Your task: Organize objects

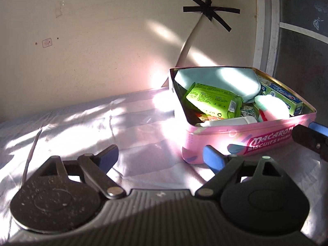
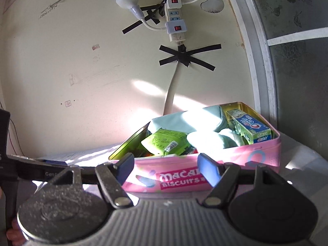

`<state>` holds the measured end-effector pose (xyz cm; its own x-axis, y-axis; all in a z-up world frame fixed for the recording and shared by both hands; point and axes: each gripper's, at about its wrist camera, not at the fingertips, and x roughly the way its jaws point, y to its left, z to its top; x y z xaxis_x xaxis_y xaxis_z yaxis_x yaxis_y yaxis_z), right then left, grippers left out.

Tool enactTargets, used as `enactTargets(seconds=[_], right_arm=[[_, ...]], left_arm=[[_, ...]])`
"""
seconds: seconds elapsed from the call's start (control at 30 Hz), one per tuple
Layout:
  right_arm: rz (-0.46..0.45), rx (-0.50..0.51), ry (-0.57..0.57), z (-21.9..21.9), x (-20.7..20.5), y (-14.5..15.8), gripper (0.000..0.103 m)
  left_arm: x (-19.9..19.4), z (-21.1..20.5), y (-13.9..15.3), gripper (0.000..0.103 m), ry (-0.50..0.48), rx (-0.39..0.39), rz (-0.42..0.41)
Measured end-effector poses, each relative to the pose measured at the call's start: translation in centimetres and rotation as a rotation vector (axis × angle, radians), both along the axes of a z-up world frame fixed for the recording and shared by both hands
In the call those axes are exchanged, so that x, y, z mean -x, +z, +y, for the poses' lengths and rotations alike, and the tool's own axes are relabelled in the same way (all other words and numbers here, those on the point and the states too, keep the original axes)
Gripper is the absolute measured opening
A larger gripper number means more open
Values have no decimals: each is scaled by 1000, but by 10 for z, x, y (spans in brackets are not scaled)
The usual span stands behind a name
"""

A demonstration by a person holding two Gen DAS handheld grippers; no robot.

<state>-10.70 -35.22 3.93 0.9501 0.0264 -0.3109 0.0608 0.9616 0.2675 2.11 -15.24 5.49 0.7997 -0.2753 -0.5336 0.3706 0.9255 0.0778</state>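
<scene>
Left wrist view: the left gripper (image 1: 161, 156) gapes wide and empty over a sunlit sheet (image 1: 82, 127), the pink biscuit tin (image 1: 235, 141) (lid off, holding a green wipes packet (image 1: 213, 100) and toothpaste box (image 1: 285, 96)) lying just right; the right gripper (image 2: 166, 165), spread with nothing gripped, faces the tin's front.

place: home bedroom | signs: sheeted bed (image 1: 86, 123), taped power strip (image 2: 174, 18), toiletries tin (image 2: 205, 176)
</scene>
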Motion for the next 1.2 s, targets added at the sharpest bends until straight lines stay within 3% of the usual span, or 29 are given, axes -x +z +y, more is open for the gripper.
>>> enactTargets(seconds=[0.3, 0.6, 1.0, 1.2], right_arm=[[27, -33, 38, 28, 13, -4, 96], [38, -31, 58, 50, 21, -8, 103], [76, -53, 53, 60, 17, -17, 103], [96, -63, 45, 58, 14, -23, 103]], left_arm=[[19, 30, -14, 103, 73, -7, 0], [35, 48, -20, 103, 126, -2, -14], [36, 58, -24, 103, 177, -6, -22], [30, 59, -31, 103, 201, -18, 20]])
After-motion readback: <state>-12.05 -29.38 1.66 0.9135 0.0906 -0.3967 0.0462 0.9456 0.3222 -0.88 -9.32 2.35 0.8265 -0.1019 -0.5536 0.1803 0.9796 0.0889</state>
